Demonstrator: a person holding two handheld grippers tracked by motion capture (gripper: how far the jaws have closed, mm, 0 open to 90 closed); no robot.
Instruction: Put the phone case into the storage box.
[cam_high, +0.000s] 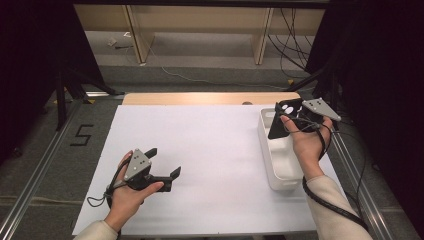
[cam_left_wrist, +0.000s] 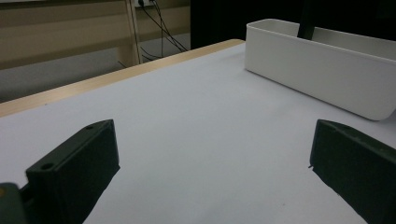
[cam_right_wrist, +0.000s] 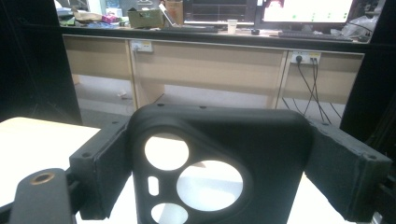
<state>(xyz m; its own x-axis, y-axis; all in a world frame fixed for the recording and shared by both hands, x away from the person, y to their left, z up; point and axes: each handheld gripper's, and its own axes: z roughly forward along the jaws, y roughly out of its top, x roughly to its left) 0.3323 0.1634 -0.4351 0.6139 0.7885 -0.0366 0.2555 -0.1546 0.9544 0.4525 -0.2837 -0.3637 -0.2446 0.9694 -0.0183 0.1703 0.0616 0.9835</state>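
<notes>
At about 7 o'clock on the white table (cam_high: 210, 150), the left gripper (cam_high: 165, 165) rests near the person's edge, its jaws spread wide with nothing between them; in its own view there is bare tabletop between the two black jaws. It points toward 3 o'clock, at the white bin (cam_high: 280, 160), which stands well apart from it along the table's right edge.

At about 2 o'clock the right gripper (cam_high: 287, 119) hangs over the far end of the bin, closed on a black phone case (cam_high: 283, 120). The case stands nearly upright, camera cut-outs at the top, and in the right gripper view the pads press on its two long edges, jaws fairly wide because the case is wide.

The step in hand looks like moving the case either into or out of the bin; the pictures do not tell which. To do it well, keep the squeeze steady, since a soft case may bow and slip. Keep its lower end free of the bin's walls, and move it straight rather than tilting. The left gripper could steady the bin at its near end if it starts to shift.
</notes>
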